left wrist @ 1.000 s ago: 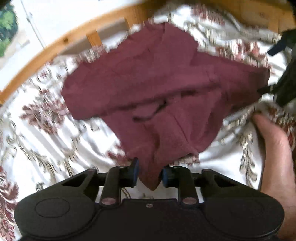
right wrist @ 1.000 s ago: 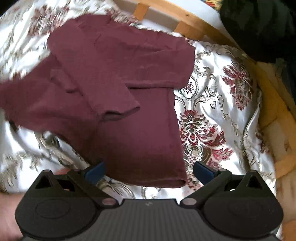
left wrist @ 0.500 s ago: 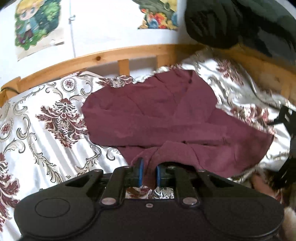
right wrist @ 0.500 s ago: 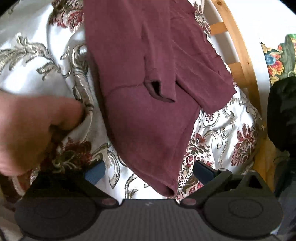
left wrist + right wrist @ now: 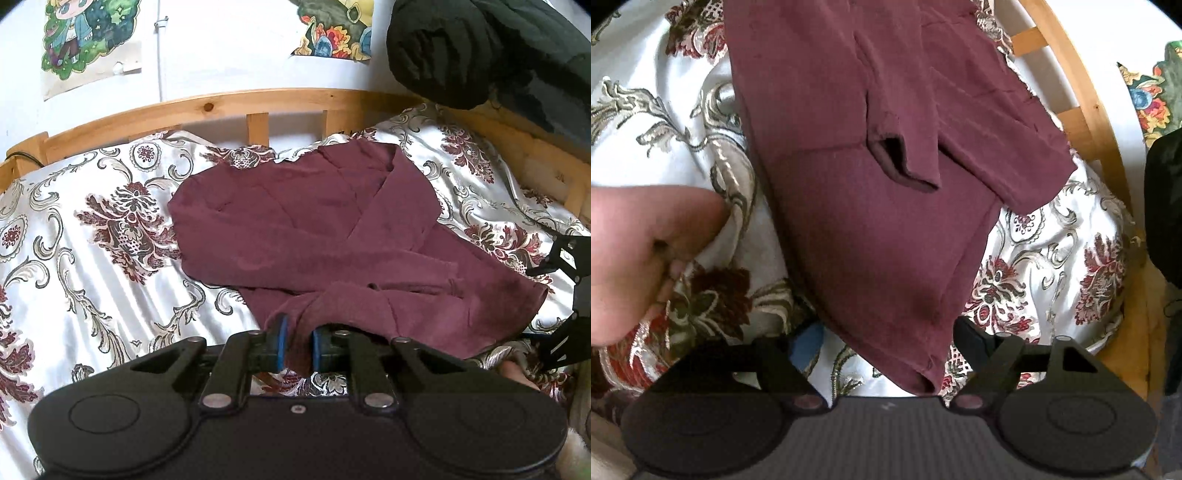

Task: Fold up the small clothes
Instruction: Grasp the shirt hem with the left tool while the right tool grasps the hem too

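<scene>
A maroon long-sleeved top (image 5: 303,229) lies partly folded on a bed, its sleeves laid across the body. My left gripper (image 5: 297,345) is shut on a near corner of its hem, and cloth bunches between the blue pads (image 5: 280,343). In the right wrist view the top (image 5: 871,206) runs down to a hem corner (image 5: 923,376) that lies between the fingers of my right gripper (image 5: 890,345). Those jaws are closing, and the pads (image 5: 807,347) still stand apart from the cloth. The right gripper (image 5: 565,295) also shows at the right edge of the left wrist view.
The bed cover (image 5: 92,258) is white satin with dark red flowers. A wooden bed rail (image 5: 221,107) runs along the wall with posters (image 5: 85,40). A dark fabric bundle (image 5: 480,48) sits at the far right. A hand (image 5: 639,258) rests on the cover at left.
The left gripper closed on the hem corner and lifted it slightly. The right gripper rolled and sank toward the other hem corner, and its jaws have begun to narrow.
</scene>
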`<state>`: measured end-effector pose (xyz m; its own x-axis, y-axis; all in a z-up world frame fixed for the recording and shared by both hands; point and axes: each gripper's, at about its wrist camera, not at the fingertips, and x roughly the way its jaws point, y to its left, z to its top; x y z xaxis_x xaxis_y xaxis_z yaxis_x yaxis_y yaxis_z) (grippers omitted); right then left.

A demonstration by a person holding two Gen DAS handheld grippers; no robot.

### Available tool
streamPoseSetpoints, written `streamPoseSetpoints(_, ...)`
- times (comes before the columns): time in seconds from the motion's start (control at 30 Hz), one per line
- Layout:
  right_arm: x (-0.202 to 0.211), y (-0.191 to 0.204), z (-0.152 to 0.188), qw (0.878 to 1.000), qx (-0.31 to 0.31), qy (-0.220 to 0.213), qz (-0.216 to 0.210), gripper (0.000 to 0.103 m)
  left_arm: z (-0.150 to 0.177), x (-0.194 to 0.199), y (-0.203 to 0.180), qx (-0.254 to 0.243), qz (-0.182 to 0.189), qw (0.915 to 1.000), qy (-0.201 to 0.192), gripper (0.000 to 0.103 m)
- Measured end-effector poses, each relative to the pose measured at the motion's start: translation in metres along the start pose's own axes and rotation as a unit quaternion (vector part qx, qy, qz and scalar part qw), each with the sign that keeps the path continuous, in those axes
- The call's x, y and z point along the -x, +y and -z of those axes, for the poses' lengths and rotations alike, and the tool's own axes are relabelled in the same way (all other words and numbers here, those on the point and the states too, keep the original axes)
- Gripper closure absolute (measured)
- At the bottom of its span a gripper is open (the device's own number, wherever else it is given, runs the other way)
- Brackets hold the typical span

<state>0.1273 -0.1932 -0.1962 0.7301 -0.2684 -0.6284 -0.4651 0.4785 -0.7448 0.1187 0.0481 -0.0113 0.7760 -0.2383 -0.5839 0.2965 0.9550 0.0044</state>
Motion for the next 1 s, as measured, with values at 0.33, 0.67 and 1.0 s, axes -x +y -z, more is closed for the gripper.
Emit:
streamPoseSetpoints(0.33,0.015,-0.004,0.002,0.998,-0.012,-0.056,0.009,0.096,-0.001,0.008,0.008,0.02,-0.001,0.9998,-0.003,0.089)
streamPoseSetpoints(0.67,0.102,-0.022,0.036,0.97,-0.096,-0.199,0.098,0.098,0.008,0.064,0.003,-0.034,-0.045,0.9976,-0.039,0.103)
streamPoseSetpoints(1.0,0.138,-0.006,0.051,0.962,-0.118,-0.227,0.095,0.098,0.029,0.084,-0.007,-0.076,-0.008,0.997,-0.011,0.084)
